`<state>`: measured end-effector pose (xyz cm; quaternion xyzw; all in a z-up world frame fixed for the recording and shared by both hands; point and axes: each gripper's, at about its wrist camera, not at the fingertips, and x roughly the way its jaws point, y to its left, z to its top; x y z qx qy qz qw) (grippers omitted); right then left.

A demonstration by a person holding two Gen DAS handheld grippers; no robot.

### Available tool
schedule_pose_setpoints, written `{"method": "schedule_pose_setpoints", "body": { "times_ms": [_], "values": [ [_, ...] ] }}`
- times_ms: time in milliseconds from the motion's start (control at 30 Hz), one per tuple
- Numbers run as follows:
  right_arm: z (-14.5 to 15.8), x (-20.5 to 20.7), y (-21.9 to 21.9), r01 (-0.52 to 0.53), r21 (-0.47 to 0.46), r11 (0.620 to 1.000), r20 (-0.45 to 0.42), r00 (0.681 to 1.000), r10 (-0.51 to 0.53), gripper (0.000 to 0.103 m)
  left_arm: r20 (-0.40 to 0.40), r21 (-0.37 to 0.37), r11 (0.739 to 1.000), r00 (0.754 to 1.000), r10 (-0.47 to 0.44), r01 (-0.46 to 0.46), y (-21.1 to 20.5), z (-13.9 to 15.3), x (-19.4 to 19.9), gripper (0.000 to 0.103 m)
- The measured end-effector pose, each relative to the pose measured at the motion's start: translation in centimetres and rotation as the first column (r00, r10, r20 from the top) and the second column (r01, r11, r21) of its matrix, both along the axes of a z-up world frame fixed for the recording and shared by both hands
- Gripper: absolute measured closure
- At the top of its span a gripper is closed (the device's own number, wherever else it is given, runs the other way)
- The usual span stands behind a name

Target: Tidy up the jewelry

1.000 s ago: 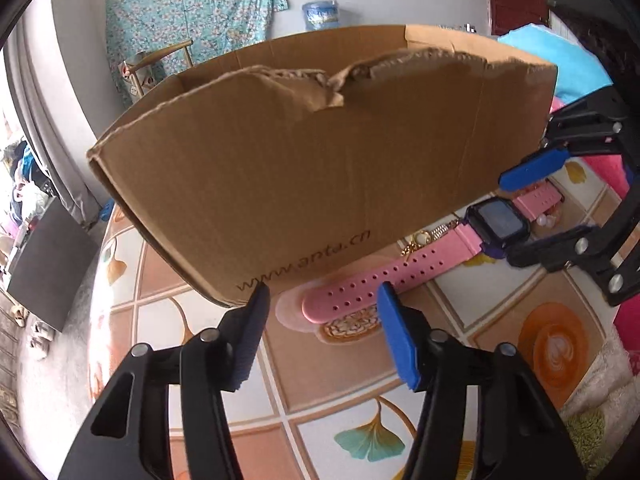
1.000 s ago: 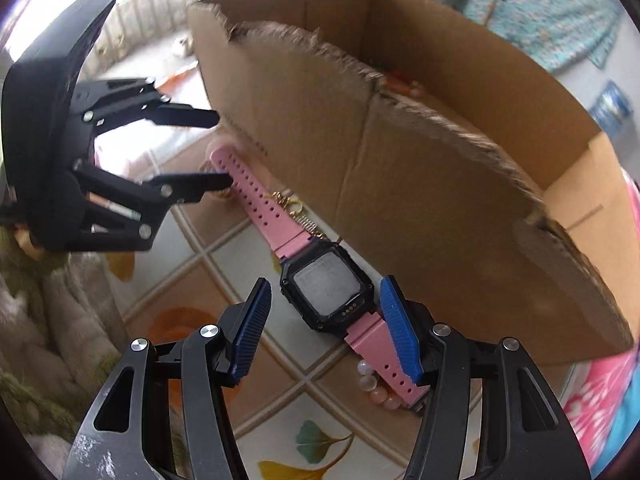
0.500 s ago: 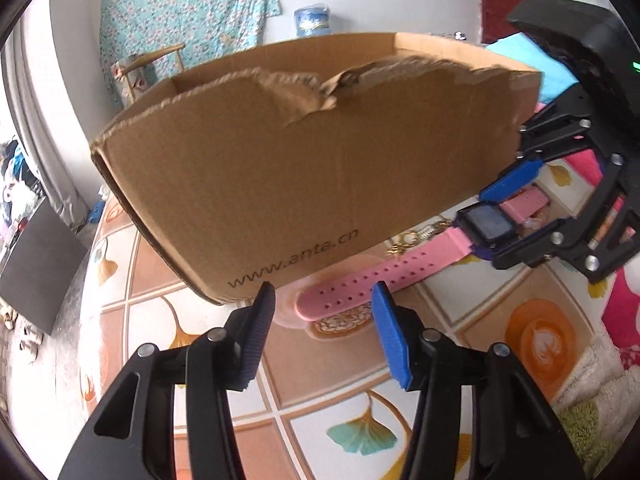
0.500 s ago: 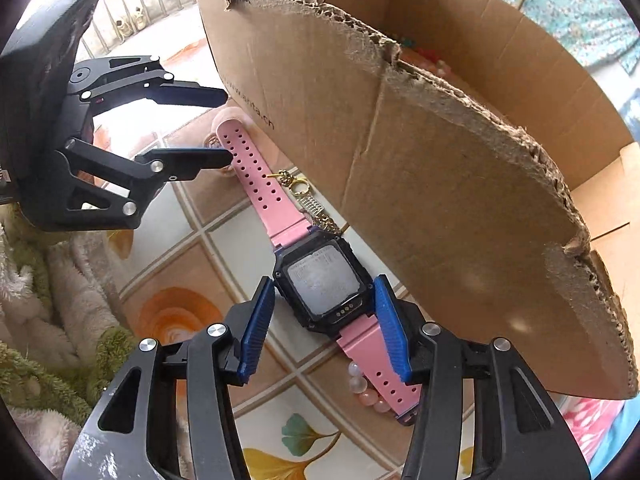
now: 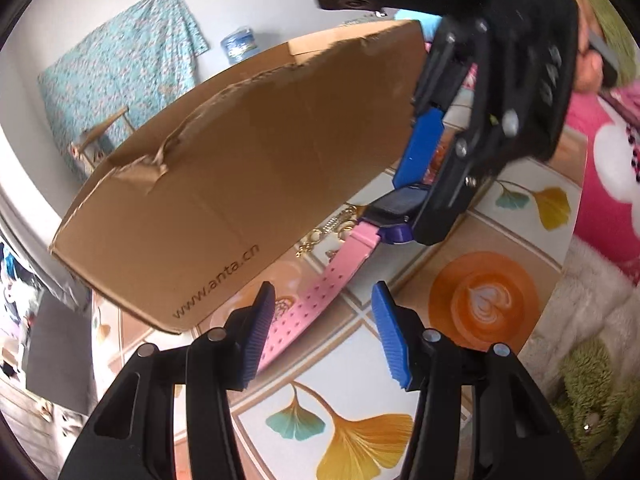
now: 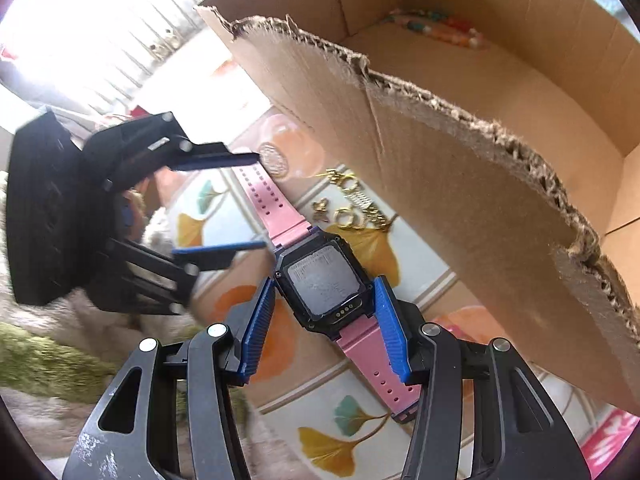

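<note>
The pink-strapped digital watch with a black square case [image 6: 326,280] lies flat on the tiled table with ginkgo-leaf prints [image 6: 348,444], just beside the outer wall of the torn brown cardboard box [image 6: 460,184]. It fills the centre of the right wrist view and runs from lower centre to right of centre in the left wrist view [image 5: 320,292]. Its screen is dark and faces up, and the perforated strap is stretched out straight on both sides.

The step in hand looks like picking up the watch to put it in the box. The right tongs [image 6: 324,332] stand apart, straddling the case with a gap on each side, not yet pressing it. The left tongs [image 5: 322,332] are likewise apart, around the far strap end (nothing gripped there either). The next move calls for closing on the case and lifting it over the ragged box edge.

A small gold chain with rings [image 6: 352,208] lies touching or just beside the box wall, and a string of coloured beads [image 6: 436,30] is already inside the box, upper right of the right wrist view.
</note>
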<state>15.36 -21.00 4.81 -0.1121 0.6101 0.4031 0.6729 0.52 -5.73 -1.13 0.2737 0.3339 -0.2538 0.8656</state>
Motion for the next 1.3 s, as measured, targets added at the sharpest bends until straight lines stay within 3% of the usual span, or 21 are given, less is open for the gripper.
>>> {"method": "schedule_pose_setpoints", "body": {
  "times_ms": [133, 233, 367, 600, 800, 933, 1067, 1167, 1300],
  "values": [
    [-0.3, 0.0, 0.4, -0.012, 0.036, 0.999, -0.056, 0.998, 0.014, 0.056, 0.02, 0.029, 0.999, 0.999, -0.028, 0.027, -0.8, -0.2, 0.0, 0.062],
    [0.0, -0.1, 0.6, -0.023, 0.043, 0.999, -0.051, 0.998, 0.025, 0.056, 0.01, 0.041, 0.999, 0.999, -0.035, 0.035, -1.1, -0.4, 0.0, 0.089],
    [-0.4, -1.1, -0.3, -0.011, 0.065, 0.998, -0.015, 1.0, 0.012, 0.055, -0.058, -0.005, 1.0, 0.998, -0.018, 0.018, -0.6, 0.1, 1.1, 0.096],
    [0.1, -2.8, -1.7, 0.024, 0.054, 0.998, 0.094, 0.995, -0.029, 0.055, -0.225, -0.117, 0.993, 0.974, 0.007, -0.034, 1.1, 0.7, 3.4, 0.099],
    [-0.1, -5.2, -1.4, 0.002, -0.056, 0.998, 0.242, 0.97, 0.012, 0.058, -0.271, -0.144, 0.988, 0.962, 0.016, -0.057, 1.9, 1.0, 5.1, 0.099],
    [-0.7, -6.6, -0.4, -0.005, -0.17, 0.985, 0.347, 0.936, 0.065, 0.079, -0.279, -0.149, 0.987, 0.96, 0.02, -0.063, 2.5, 1.0, 5.6, 0.099],
    [-0.7, -7.9, 0.1, 0.011, -0.247, 0.969, 0.435, 0.895, 0.1, 0.093, -0.276, -0.145, 0.987, 0.961, 0.023, -0.066, 2.9, 1.0, 5.6, 0.099],
    [0.3, -8.2, 0.0, 0.058, -0.219, 0.974, 0.448, 0.893, 0.047, 0.102, -0.281, -0.144, 0.987, 0.959, 0.025, -0.068, 3.2, 0.9, 5.1, 0.099],
    [1.9, -8.6, -0.7, 0.12, -0.141, 0.983, 0.442, 0.896, -0.046, 0.102, -0.299, -0.174, 0.982, 0.954, 0.017, -0.072, 4.4, 1.7, 4.7, 0.099]
  ]
}}
